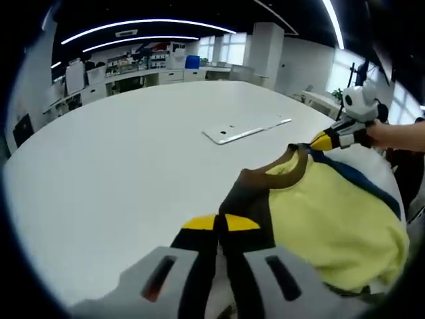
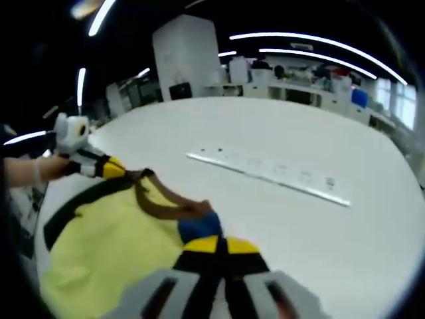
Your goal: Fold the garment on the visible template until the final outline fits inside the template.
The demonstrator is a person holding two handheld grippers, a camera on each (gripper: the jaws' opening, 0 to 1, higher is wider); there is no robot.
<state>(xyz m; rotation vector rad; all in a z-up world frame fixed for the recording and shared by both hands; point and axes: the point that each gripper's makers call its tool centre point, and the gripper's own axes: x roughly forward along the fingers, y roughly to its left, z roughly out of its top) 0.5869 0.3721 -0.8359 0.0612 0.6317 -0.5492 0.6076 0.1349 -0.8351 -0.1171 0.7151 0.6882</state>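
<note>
Shirt (image 1: pixel 332 212) hangs stretched between my two tongs at the near edge of the white counter (image 1: pixel 119 159), its long axis running from one pair to the other. My left tongs (image 1: pixel 219 222) are clenched on the brown shoulder, my right tongs (image 2: pixel 216 244) on the blue one. The flat template (image 1: pixel 246 129) lies beyond, toward the counter's middle, so I judge both hands must carry the shirt forward together.

Yellow garment (image 1: pixel 332 212) with brown collar and blue trim lies rumpled near the table edge, collar lifted
</note>
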